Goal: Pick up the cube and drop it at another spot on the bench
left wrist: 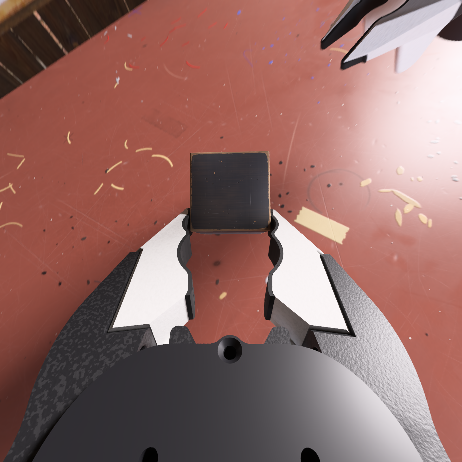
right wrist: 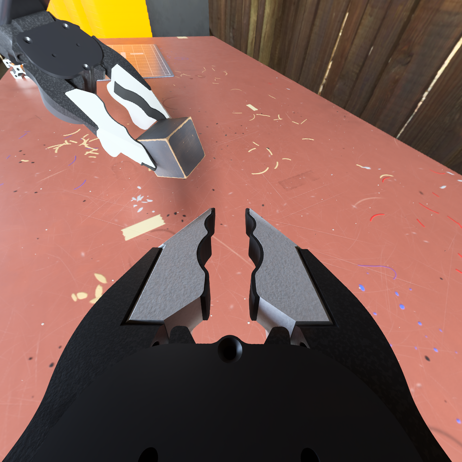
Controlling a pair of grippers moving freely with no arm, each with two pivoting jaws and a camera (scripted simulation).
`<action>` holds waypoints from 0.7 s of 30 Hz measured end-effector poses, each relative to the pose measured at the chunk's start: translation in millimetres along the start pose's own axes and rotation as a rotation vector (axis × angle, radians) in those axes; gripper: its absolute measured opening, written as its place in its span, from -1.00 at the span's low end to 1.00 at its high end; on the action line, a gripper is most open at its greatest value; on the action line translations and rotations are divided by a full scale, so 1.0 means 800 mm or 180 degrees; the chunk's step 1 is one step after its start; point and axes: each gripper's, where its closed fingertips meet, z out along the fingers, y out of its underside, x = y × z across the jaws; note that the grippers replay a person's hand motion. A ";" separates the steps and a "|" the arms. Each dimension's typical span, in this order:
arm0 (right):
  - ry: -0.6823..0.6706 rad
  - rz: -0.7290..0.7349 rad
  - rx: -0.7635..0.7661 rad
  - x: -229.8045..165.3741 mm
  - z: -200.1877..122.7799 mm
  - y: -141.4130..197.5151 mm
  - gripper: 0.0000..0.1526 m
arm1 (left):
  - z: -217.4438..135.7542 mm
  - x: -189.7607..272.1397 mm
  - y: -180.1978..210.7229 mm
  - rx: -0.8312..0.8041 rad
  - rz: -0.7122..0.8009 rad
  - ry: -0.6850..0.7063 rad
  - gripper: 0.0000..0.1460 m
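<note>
The cube (left wrist: 230,190) is dark, almost black, with worn tan edges. My left gripper (left wrist: 229,215) is shut on it, with the fingertips pinching its near end from both sides. In the right wrist view the cube (right wrist: 175,147) hangs tilted a little above the red bench (right wrist: 300,200), held by the left gripper (right wrist: 157,140), with a faint shadow under it. My right gripper (right wrist: 230,212) is open and empty, low over the bench, to the near right of the cube. It also shows in the left wrist view (left wrist: 335,56) at the top right.
A dark wooden plank wall (right wrist: 350,62) runs along the bench's far edge. A gridded cutting mat (right wrist: 147,60) lies at the far end before a yellow panel (right wrist: 112,17). A strip of tan tape (left wrist: 321,227) and scattered shavings lie on the bench.
</note>
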 end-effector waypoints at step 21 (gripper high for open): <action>0.0217 0.0142 -0.0434 0.033 0.018 0.054 -0.59 | -0.026 0.064 -0.086 0.0718 0.0541 0.1217 -0.16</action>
